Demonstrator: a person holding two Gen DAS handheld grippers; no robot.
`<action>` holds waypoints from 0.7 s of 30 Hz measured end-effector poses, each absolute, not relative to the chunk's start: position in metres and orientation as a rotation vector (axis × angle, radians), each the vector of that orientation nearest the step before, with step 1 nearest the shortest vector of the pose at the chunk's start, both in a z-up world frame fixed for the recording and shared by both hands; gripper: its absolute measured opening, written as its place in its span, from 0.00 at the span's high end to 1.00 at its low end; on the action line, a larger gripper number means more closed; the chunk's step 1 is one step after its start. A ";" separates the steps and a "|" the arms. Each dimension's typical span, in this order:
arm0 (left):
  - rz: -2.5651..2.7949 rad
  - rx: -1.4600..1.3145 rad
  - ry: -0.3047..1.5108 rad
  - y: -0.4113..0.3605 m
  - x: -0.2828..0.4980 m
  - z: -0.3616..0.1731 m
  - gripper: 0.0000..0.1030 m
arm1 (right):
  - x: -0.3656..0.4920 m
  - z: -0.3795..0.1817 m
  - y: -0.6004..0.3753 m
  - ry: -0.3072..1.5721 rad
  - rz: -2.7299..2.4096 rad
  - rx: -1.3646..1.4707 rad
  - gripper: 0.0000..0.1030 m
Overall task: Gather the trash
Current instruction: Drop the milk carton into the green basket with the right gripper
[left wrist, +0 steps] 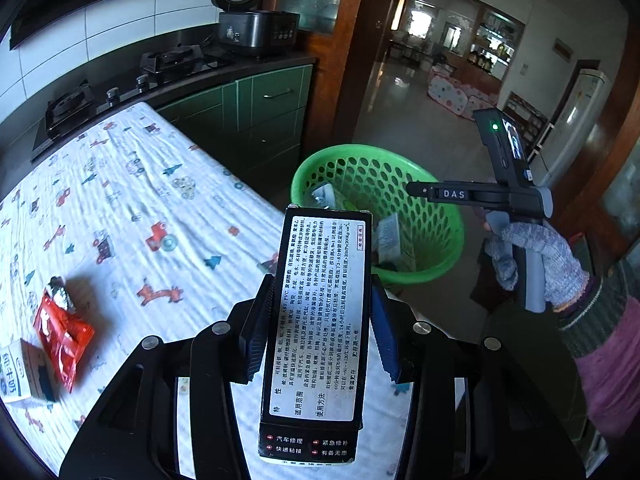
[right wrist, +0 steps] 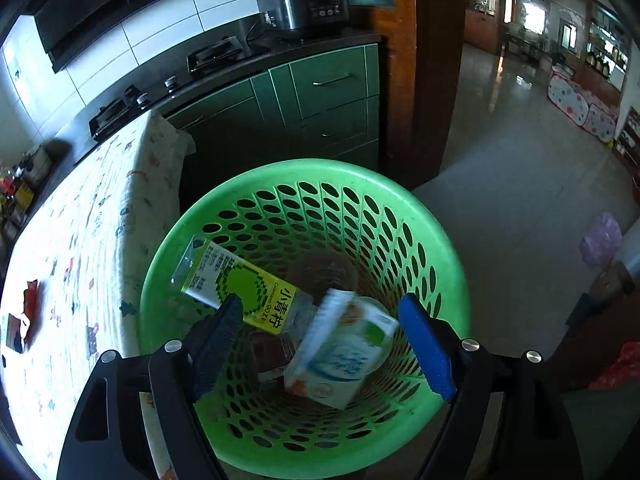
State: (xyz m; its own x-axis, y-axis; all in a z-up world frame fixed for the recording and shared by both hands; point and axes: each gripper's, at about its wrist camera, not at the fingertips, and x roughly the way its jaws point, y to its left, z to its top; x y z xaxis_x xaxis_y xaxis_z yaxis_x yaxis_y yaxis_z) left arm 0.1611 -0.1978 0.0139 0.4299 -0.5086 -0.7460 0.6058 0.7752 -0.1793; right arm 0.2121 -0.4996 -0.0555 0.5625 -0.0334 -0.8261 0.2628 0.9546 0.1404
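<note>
My left gripper [left wrist: 320, 300] is shut on a long black box with white printed text [left wrist: 320, 320] and holds it above the table's right edge. Beyond it the green perforated basket [left wrist: 436, 248] stands on the floor. My right gripper [right wrist: 320, 320] is open over the basket [right wrist: 168, 240]. A white and blue carton [right wrist: 340, 360], blurred, lies between the jaws but apart from them, inside the basket with a yellow-green drink carton [right wrist: 240, 284] and a dark packet [right wrist: 270, 354]. A red wrapper [left wrist: 60, 332] and a small milk carton [left wrist: 20, 376] lie on the table at left.
The table has a white patterned cloth [left wrist: 140, 200]. Behind it run a dark counter with a gas hob [left wrist: 168, 60], a rice cooker [left wrist: 256, 28] and green cabinets [left wrist: 272, 100]. A wooden door frame [right wrist: 432, 80] opens onto a tiled floor [right wrist: 512, 184].
</note>
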 end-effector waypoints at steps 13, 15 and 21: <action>-0.762 0.103 0.912 -0.268 0.187 0.008 0.56 | 0.160 -0.028 -0.504 0.895 -0.161 0.227 0.22; -0.769 0.110 0.916 -0.280 0.190 0.004 0.56 | 0.151 -0.025 -0.505 0.886 -0.161 0.225 0.22; -0.775 0.131 0.905 -0.310 0.197 -0.003 0.56 | 0.125 -0.023 -0.510 0.871 -0.161 0.234 0.21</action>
